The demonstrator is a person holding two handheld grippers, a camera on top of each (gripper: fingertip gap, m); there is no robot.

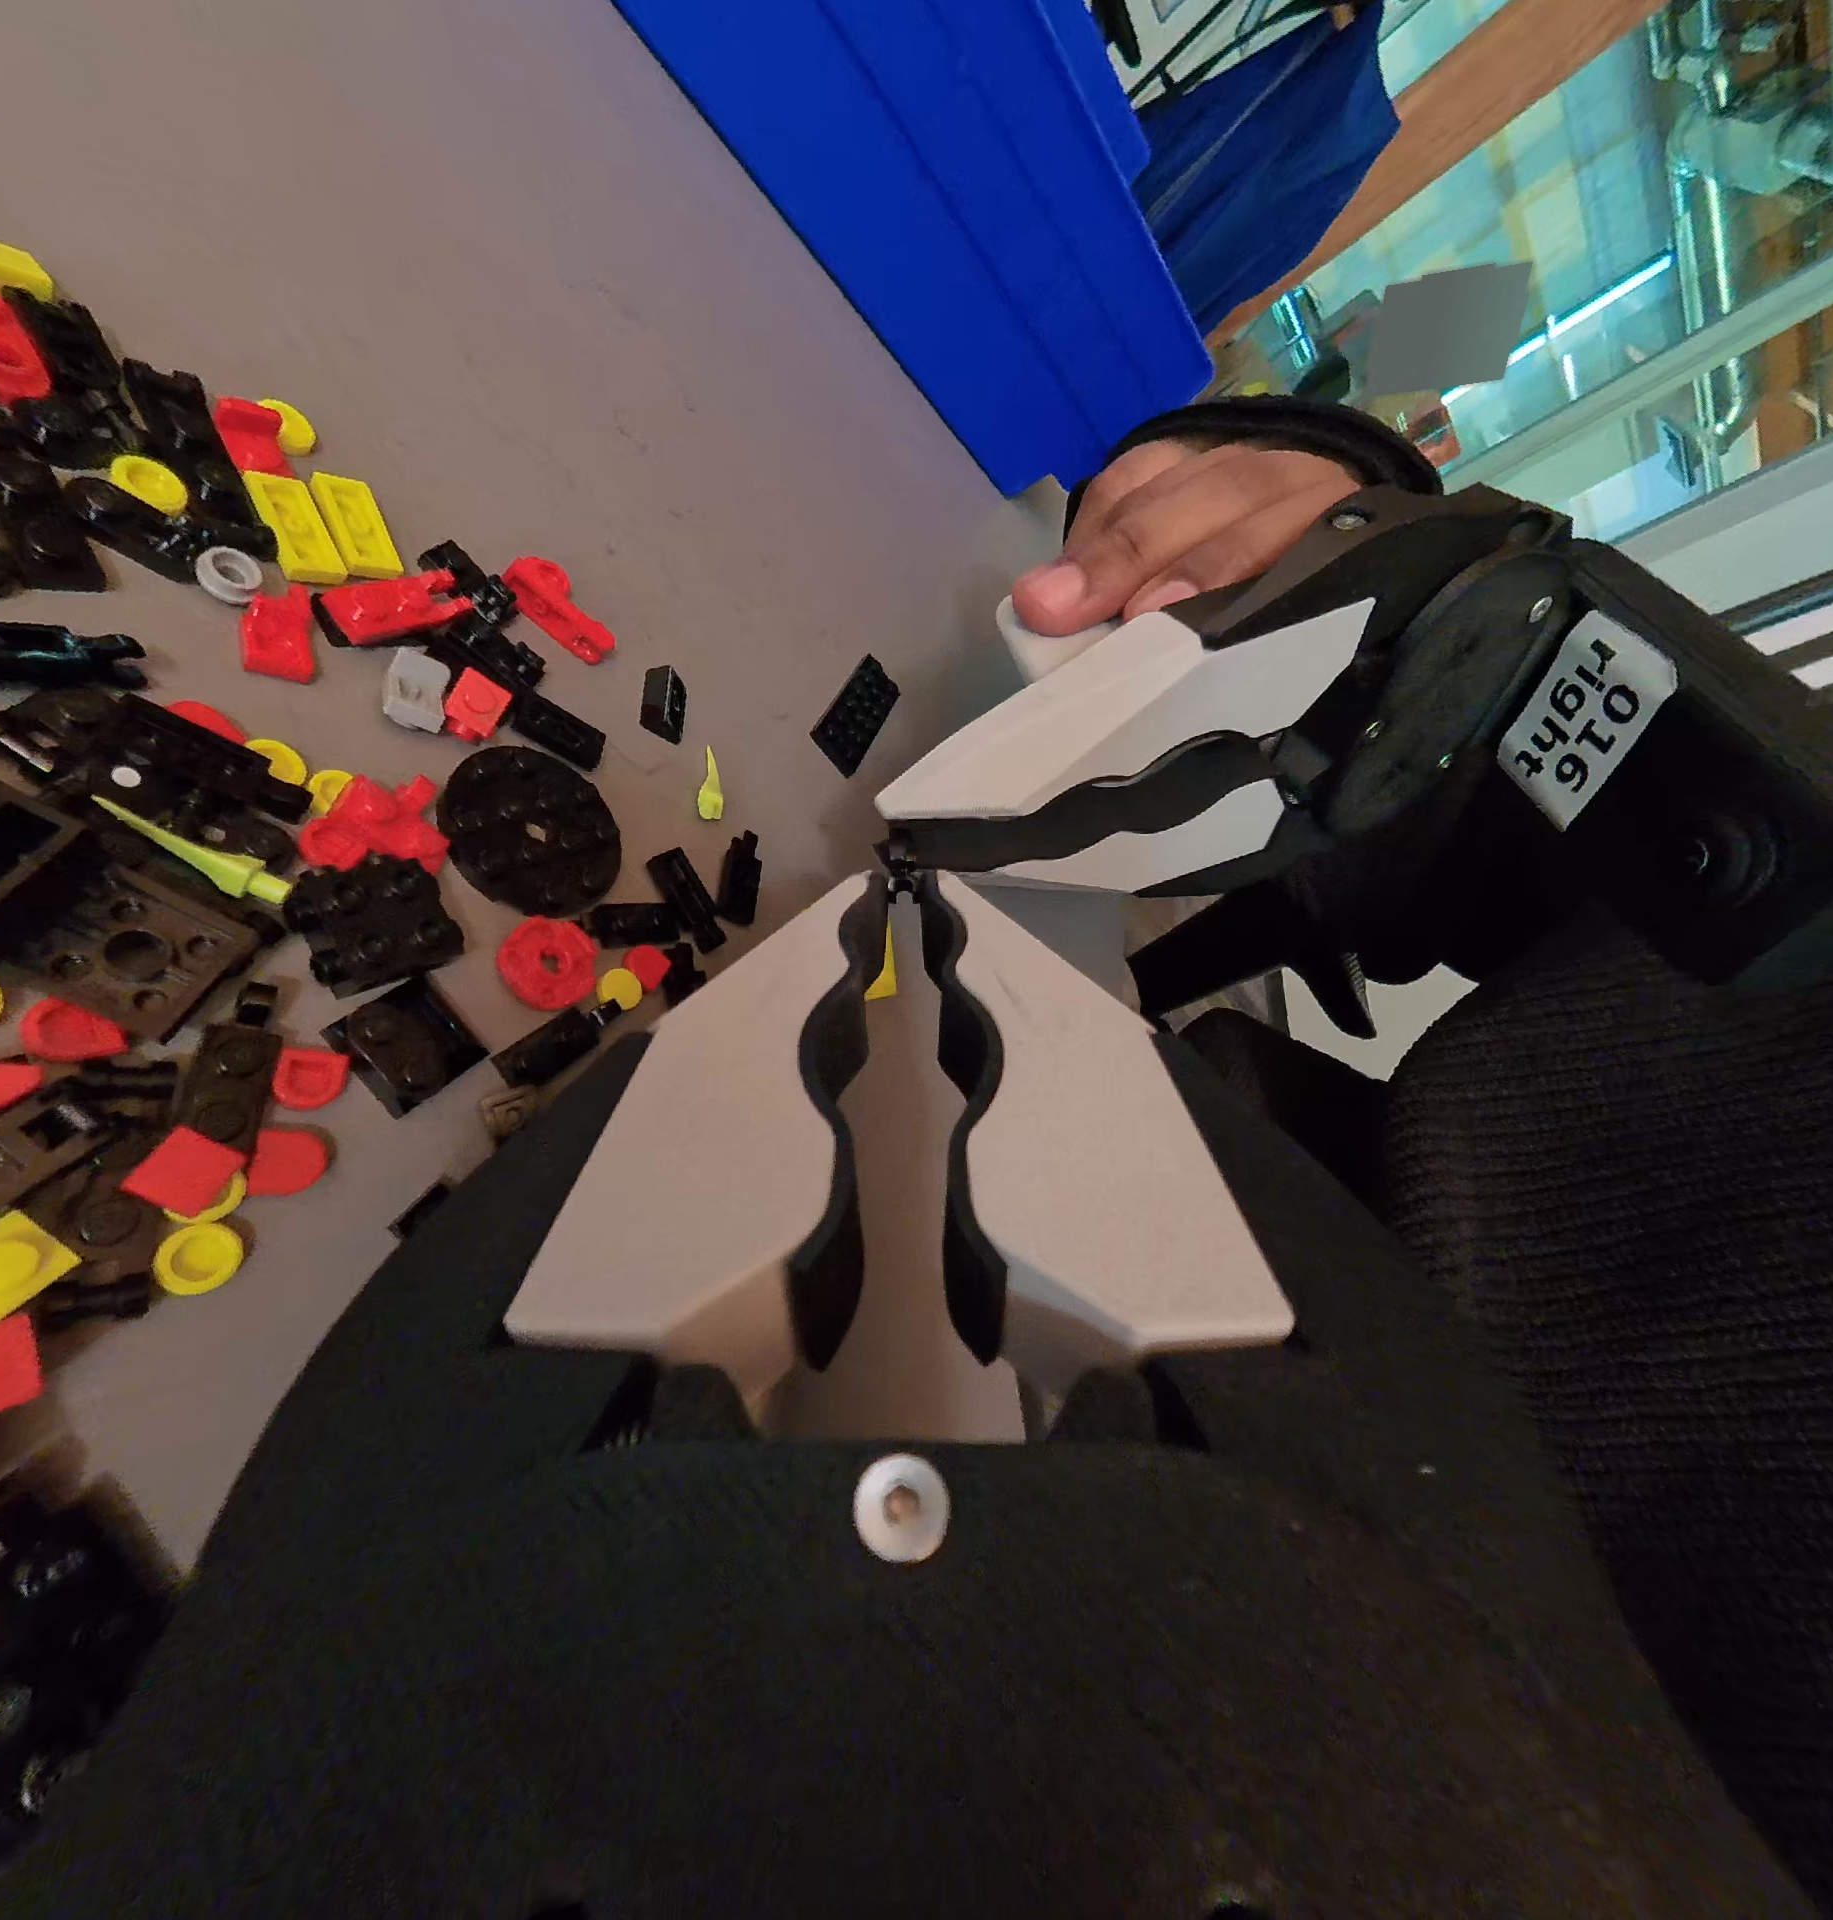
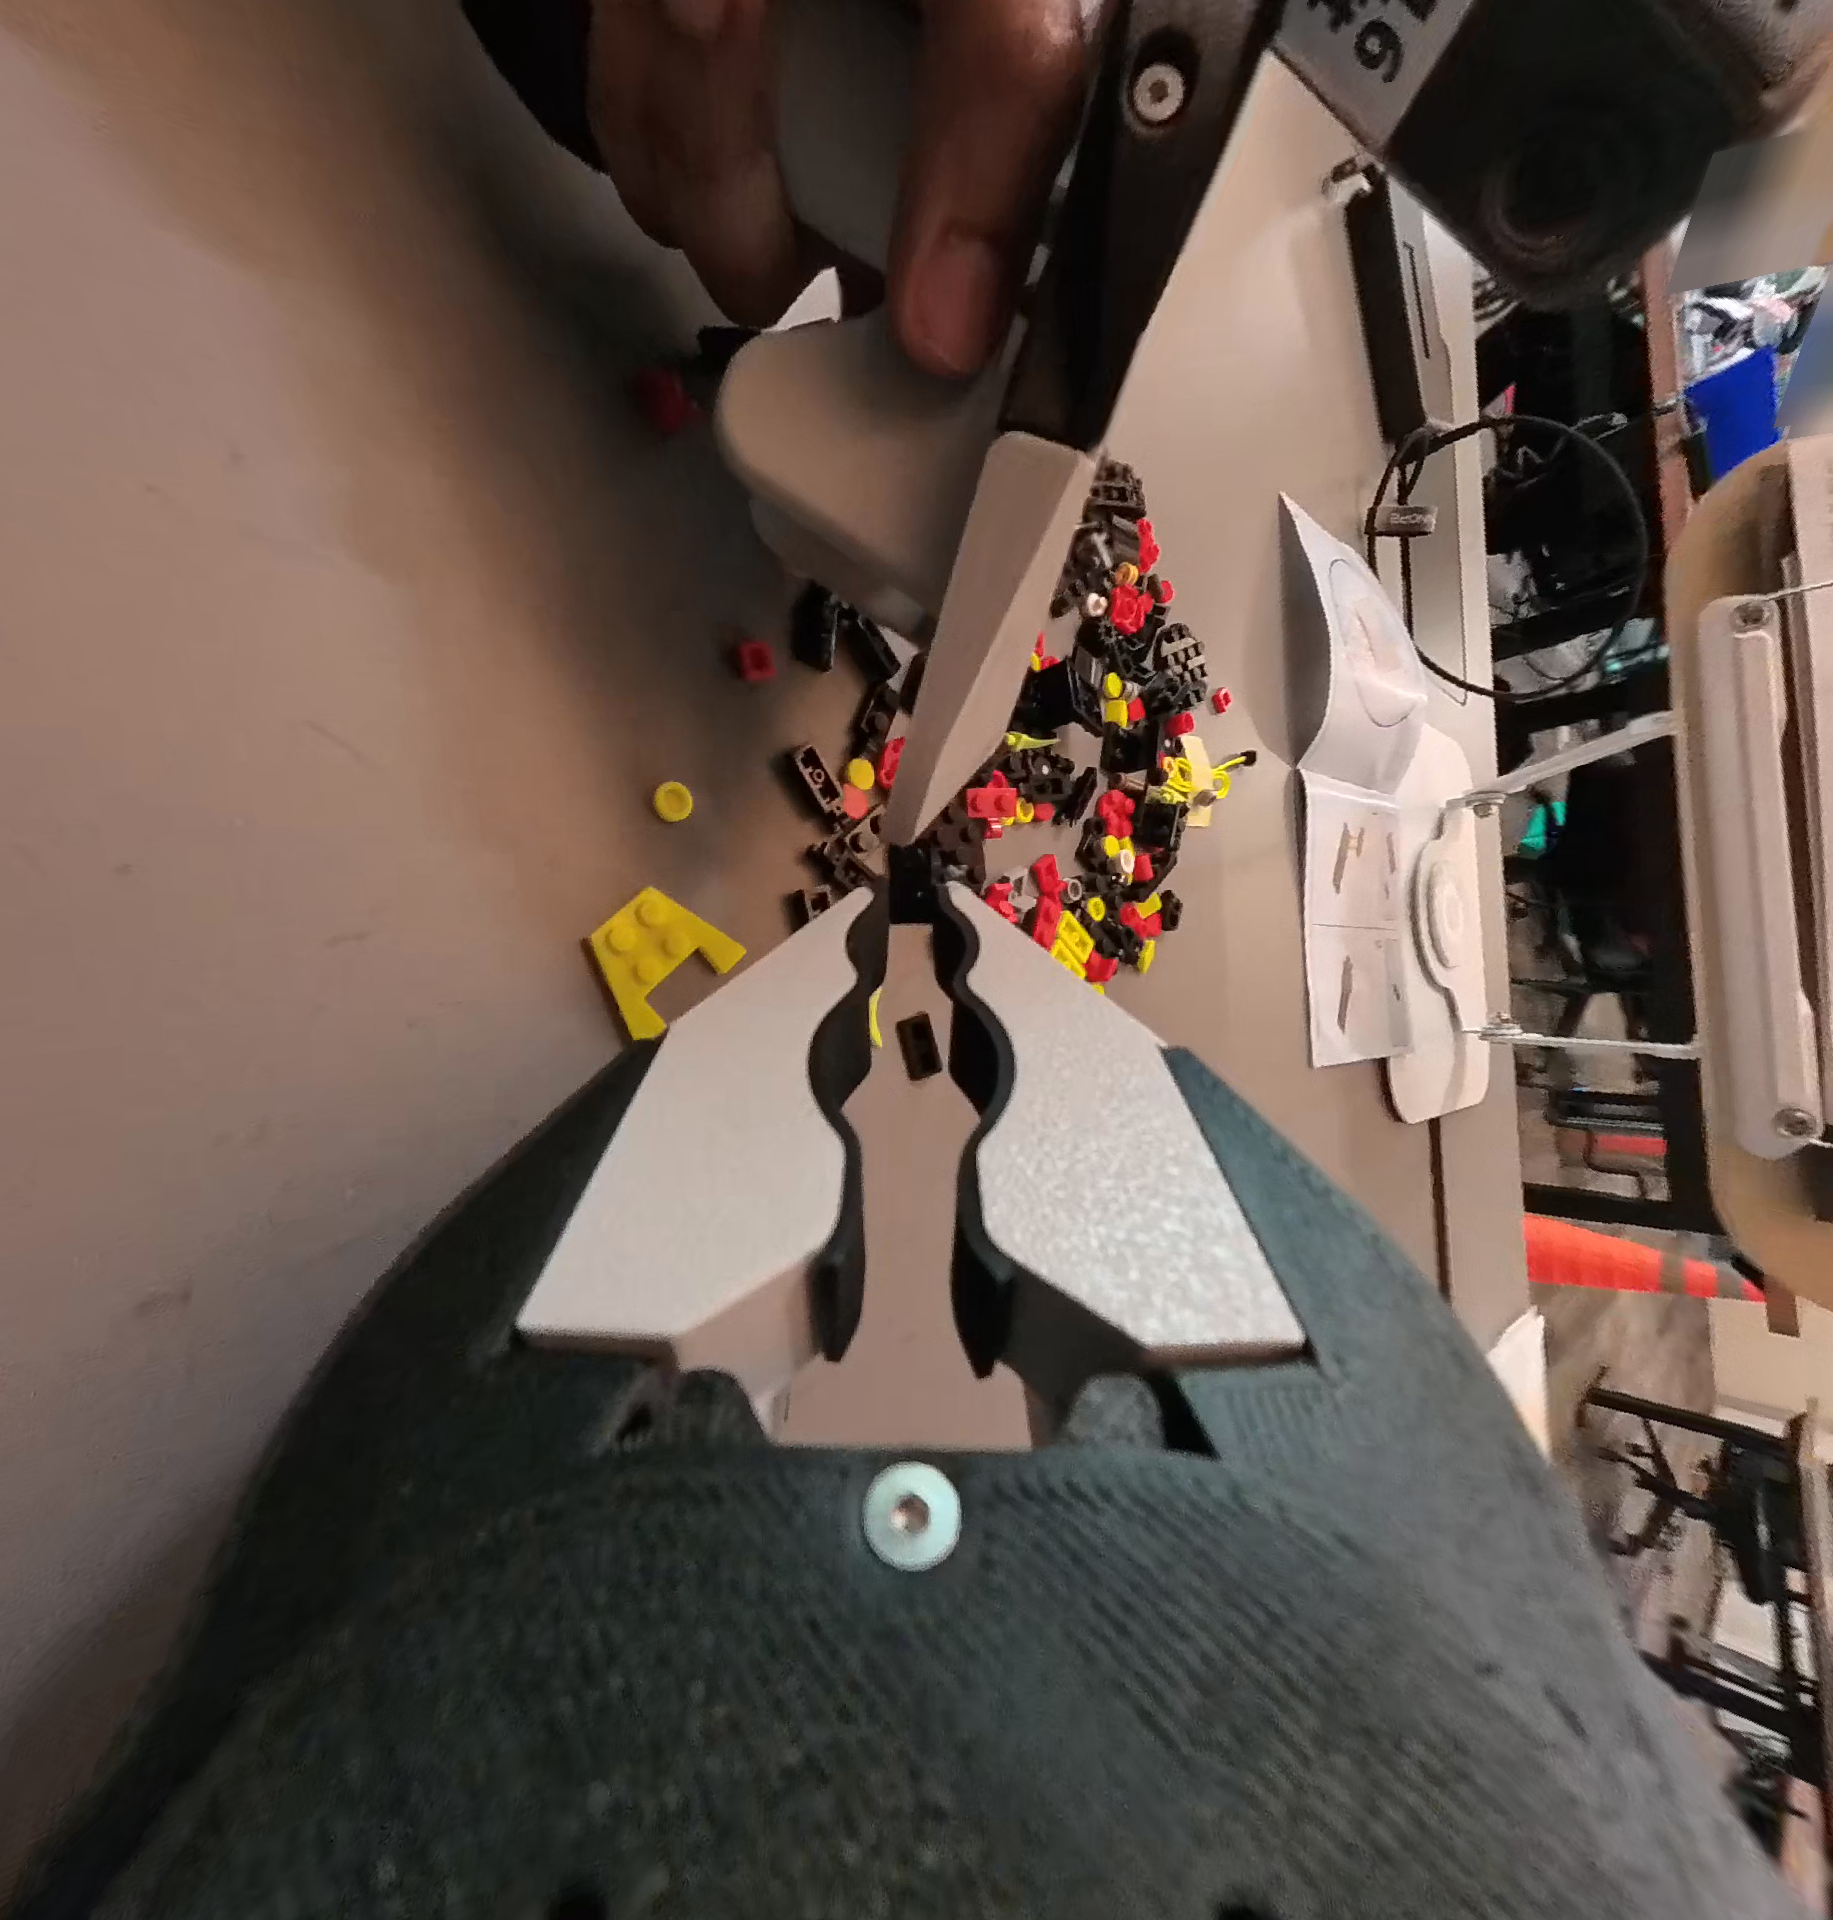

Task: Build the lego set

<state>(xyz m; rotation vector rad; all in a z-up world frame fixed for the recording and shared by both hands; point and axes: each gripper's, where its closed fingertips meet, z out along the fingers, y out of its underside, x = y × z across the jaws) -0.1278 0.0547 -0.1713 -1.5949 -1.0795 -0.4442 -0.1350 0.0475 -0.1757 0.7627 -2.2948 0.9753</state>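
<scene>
My left gripper [image 1: 900, 885] is shut on a small black lego piece [image 1: 899, 883] held above the grey table. My right gripper [image 1: 896, 844] comes in from the right, shut on a small black piece, and its tips touch the left gripper's tips. In the right wrist view my right gripper [image 2: 912, 896] pinches a small black piece [image 2: 912, 888], and the left gripper [image 2: 907, 840] reaches down from the top to meet it. Whether it is one piece or two joined pieces is hidden by the fingertips. A pile of loose black, red and yellow pieces [image 1: 216, 831] lies to the left.
A blue bin [image 1: 943, 208] stands at the back. A black round plate [image 1: 527, 831] and a black studded plate [image 1: 855, 715] lie near the tips. A yellow wedge plate [image 2: 652, 951], a yellow round stud [image 2: 672, 800] and an open instruction booklet [image 2: 1353, 831] lie on the table [image 2: 268, 623]. Only a small space, under 4 cm, lies between the two pairs of fingers. From either gripper's tips it is about 5 cm to the yellow round stud [image 2: 672, 800].
</scene>
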